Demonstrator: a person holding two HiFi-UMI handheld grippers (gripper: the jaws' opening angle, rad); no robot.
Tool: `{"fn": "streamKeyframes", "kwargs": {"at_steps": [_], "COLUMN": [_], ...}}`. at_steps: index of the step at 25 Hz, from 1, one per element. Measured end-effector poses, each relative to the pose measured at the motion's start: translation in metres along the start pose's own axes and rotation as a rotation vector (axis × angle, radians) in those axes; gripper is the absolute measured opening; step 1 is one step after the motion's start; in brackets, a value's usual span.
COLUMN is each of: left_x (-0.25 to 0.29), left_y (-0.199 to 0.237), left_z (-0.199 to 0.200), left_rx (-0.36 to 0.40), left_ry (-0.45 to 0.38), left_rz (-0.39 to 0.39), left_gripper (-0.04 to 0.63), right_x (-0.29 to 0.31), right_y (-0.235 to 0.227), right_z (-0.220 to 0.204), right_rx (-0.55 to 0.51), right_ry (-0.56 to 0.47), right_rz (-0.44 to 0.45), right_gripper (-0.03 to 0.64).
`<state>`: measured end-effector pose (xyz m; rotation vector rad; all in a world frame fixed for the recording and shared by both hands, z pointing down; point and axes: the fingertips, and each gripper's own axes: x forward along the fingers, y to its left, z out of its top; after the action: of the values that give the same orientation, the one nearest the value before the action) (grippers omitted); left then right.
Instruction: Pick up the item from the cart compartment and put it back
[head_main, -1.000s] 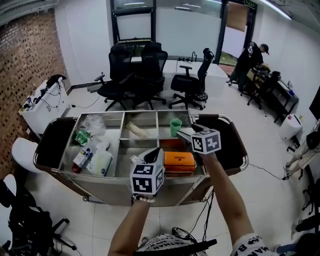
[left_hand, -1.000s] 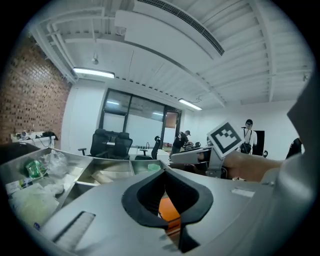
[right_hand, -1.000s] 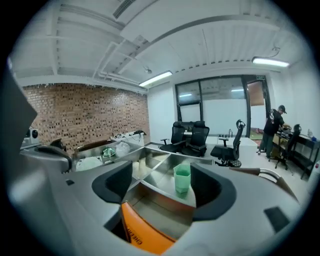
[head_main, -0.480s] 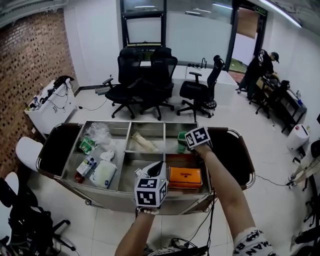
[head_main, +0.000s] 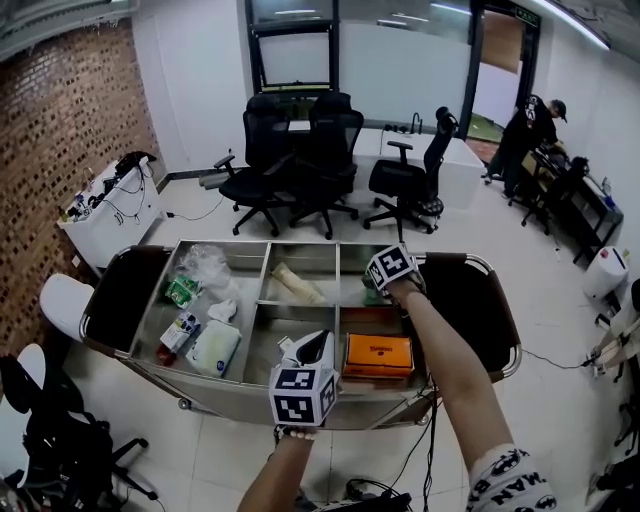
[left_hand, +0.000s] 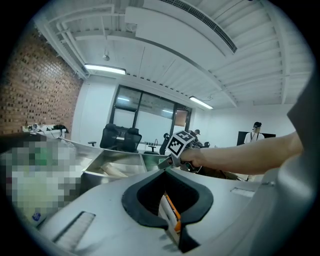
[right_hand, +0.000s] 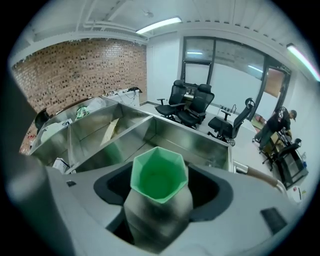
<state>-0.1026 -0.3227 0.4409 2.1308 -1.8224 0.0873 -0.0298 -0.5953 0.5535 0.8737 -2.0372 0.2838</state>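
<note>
Right gripper sank into compartment; jaws just closing round green cup (upright).

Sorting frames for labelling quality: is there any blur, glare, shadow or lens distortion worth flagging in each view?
Head view: evenly lit and sharp, though the fisheye bows the cart edges. Left gripper view: black round vignette, a mosaic overlay at left, ceiling strip light blown out. Right gripper view: green cup sharp, its lower body shadowed grey; same vignette.
</note>
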Motion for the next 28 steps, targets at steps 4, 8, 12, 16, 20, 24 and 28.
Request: {"fn": "streamKeyframes", "kwargs": {"at_steps": [4,8,12,16,20,24,28], "left_x": [-0.003,-0.003,-0.003,0.002,0.009,0.014,0.018], "left_y": [0.004,0.003,0.001,-0.007,-0.017,-0.026,-0.032], "left_z": [-0.002,0.0,0.004,0.01,0.014,0.015,0.011], "left_rx": [-0.001,0.003,0.006,0.005,0.013,0.02,0.026], "left_ry": [-0.001,-0.003,-0.011,-0.012,-0.01,-0.011,-0.003], "left_rz": [0.007,0.0,-0.012,-0.038,-0.064,-0.084,-0.1], "left_gripper": [0.002,0.002,0.002,0.002,0.002,0.002,0.002], "right_x": [-0.003,-0.018,-0.046,-0.085,-0.126,-0.171,-0.222], "right_y": [0.0,-0.001,0.002,0.006,0.012,0.023,0.04], "right_z": [0.001,0.009,0.022,0.028,0.03,0.029,0.024], "right_rx": [-0.017,-0.03,-0.066,-0.095,-0.117,-0.158,-0.214], "right_ry": [0.001,-0.031,-0.066,-0.112,-0.16,-0.202,-0.252], "right_rz": [-0.018,-0.024,-0.022,-0.017,-0.002,0.021,0.048], "right_gripper": [0.33,0.327,0.327,0.327,0.325,0.324,0.322]}}
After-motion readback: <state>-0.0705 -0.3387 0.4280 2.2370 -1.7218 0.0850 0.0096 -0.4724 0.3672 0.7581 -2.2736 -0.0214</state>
